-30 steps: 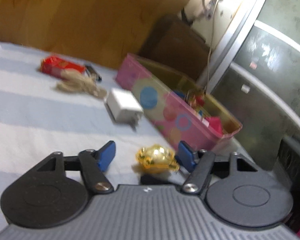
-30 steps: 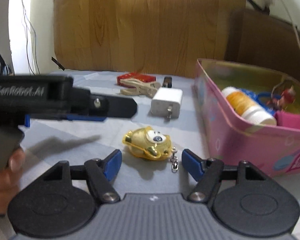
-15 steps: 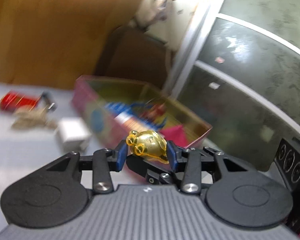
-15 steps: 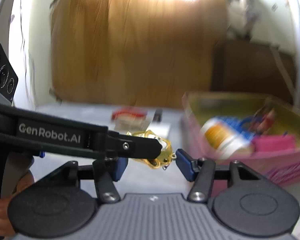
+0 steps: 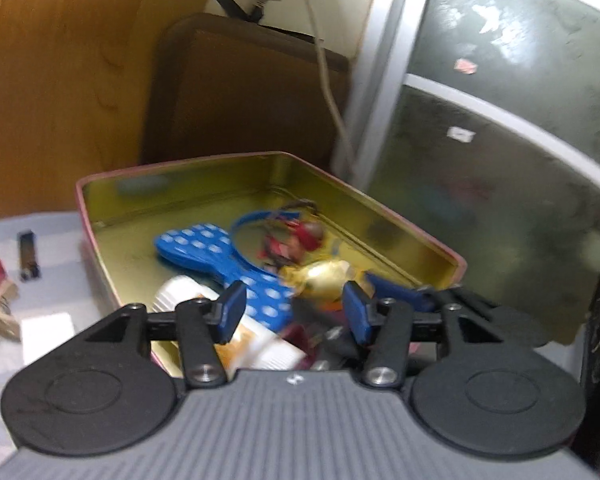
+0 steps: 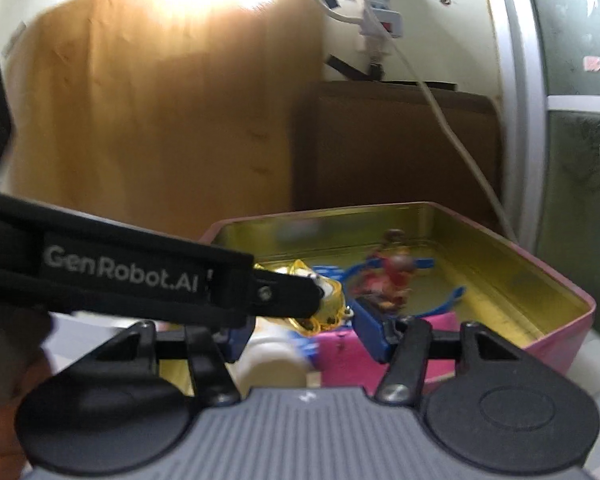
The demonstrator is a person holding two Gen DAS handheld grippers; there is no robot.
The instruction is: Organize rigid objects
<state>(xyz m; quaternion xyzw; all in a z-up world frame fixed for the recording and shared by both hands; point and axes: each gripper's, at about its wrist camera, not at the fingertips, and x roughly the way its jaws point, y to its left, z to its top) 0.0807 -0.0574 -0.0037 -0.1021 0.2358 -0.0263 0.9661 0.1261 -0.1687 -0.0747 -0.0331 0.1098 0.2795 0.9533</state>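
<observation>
A second ago the yellow toy (image 5: 320, 276) lay on the striped cloth between the spread fingers of the left gripper (image 5: 296, 312); half a second ago those fingers were clamped on it, lifted beside the pink tin (image 5: 380, 204). Now the left gripper's fingers have spread apart again over the tin, and the blurred toy sits just ahead of them, above the items inside. The right gripper (image 6: 300, 340) has also moved from the cloth to the tin's near edge.
</observation>
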